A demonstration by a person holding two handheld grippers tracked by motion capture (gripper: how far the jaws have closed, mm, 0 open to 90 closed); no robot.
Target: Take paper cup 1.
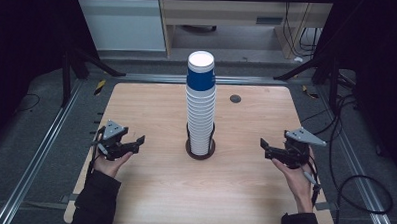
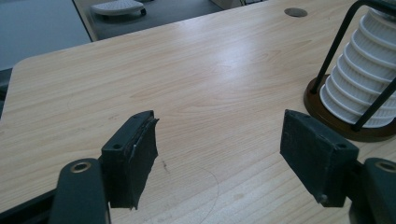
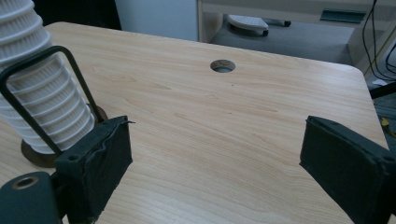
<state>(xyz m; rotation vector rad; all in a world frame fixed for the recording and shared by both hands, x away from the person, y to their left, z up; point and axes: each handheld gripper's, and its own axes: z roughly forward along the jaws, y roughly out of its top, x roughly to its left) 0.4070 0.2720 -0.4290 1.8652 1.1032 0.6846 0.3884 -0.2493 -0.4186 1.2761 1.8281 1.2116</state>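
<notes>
Light wooden desk (image 1: 148,190) carries a round brown holder (image 1: 200,151) with tall stacked white cups (image 1: 201,117) inside; my left gripper (image 1: 135,144) and right gripper (image 1: 266,147) keep jaws spread, empty.

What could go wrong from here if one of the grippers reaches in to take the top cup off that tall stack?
The cup stack rises far above its wire holder, which braces just the lowest cups, so a sideways nudge near the blue top cup may tip it over. The cups look tightly nested, so several might lift together. Both the left gripper and right gripper sit open, low beside the base; swinging inward could strike the holder.
</notes>
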